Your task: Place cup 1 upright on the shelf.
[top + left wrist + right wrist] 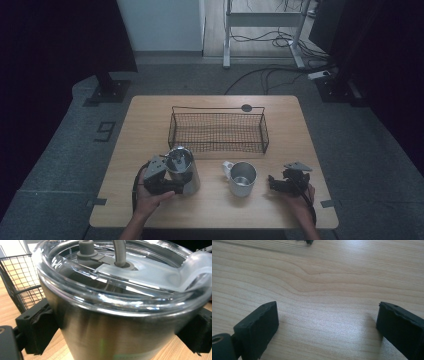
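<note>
High view, nearest edge first: left gripper (167, 184) set against the side of the tall brushed-steel tumbler with a clear plastic lid (183, 170), near the front left of the pale wooden desk (150, 115). Grip taken low on the wall, probably to keep the lid and its grey stopper free and the tumbler upright for a lift. Left gripper view: black fingers (37, 327) on either side of the steel wall, spread wide and pressing on it, so clamped around the tumbler, which stands on the desk.

Right gripper (280, 184) resting at the front right, well apart from the tumbler, seemingly kept out of the way. Right gripper view: fingers (259, 325) wide apart, nothing between them but bare wood.

Between the two grippers, a short open steel mug with a white handle (241, 177), upright, untouched.

Farther back, a black wire-mesh basket (218, 131), near the middle of the desk, likely the place meant for the tumbler.
</note>
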